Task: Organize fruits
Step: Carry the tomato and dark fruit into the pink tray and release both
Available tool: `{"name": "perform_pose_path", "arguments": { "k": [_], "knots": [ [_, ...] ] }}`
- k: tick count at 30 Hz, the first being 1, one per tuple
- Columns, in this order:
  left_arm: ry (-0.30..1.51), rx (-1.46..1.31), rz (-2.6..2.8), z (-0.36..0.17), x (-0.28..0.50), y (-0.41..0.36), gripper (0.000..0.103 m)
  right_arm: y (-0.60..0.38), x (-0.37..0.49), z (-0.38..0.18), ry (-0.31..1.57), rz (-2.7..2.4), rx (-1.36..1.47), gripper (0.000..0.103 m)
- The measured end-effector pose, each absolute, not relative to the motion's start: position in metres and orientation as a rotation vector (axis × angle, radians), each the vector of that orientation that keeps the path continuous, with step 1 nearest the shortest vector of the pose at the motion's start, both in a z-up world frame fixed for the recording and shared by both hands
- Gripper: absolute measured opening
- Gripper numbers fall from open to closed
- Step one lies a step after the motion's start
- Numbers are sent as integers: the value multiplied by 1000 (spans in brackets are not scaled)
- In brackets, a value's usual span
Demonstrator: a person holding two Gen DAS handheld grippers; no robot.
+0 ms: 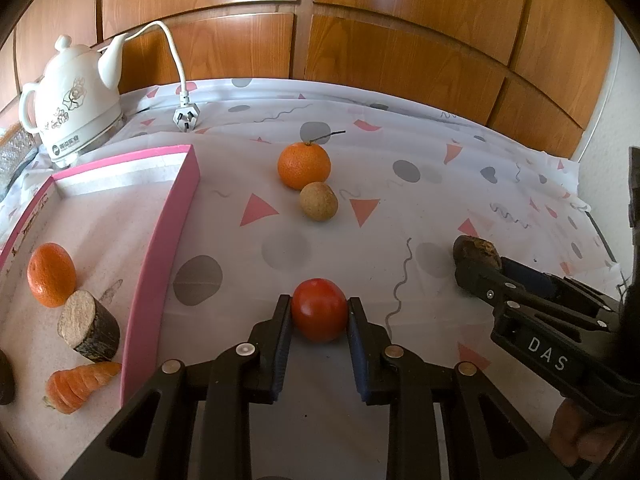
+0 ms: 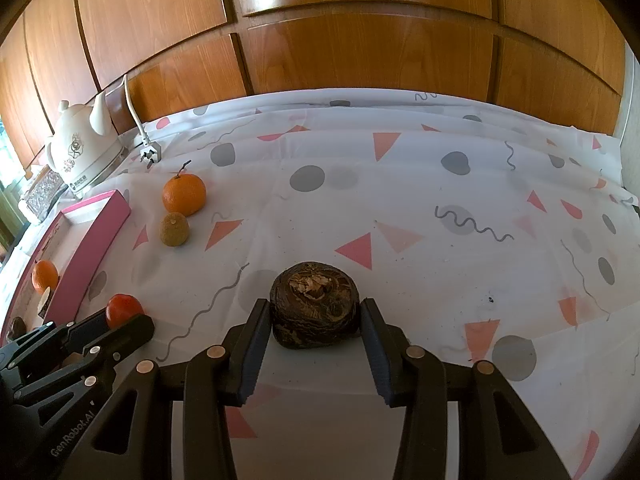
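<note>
Left gripper (image 1: 319, 312) is closing its pads on the red tomato (image 1: 319, 310), with the pink tray (image 1: 160, 276) lying just to its left. Right gripper (image 2: 316, 320) is straddling the dark brown fruit (image 2: 315, 306), seemingly touching one pad only.

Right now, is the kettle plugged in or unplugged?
Unplugged. The white plug of the kettle lies loose on the tablecloth, with its prongs bare and no socket around it.
</note>
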State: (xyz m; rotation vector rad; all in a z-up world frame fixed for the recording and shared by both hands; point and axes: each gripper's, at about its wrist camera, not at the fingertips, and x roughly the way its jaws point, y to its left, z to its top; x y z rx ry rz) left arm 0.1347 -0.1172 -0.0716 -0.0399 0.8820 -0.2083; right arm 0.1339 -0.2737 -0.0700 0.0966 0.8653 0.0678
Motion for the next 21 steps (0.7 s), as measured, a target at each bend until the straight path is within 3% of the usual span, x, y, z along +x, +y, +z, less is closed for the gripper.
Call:
{"name": "perform_pose_path", "arguments": {
  "k": [21],
  "knots": [
    [821, -61, -190, -21, 91, -67, 26, -261, 135, -74, 874, 23, 1, 46]
  ]
}}
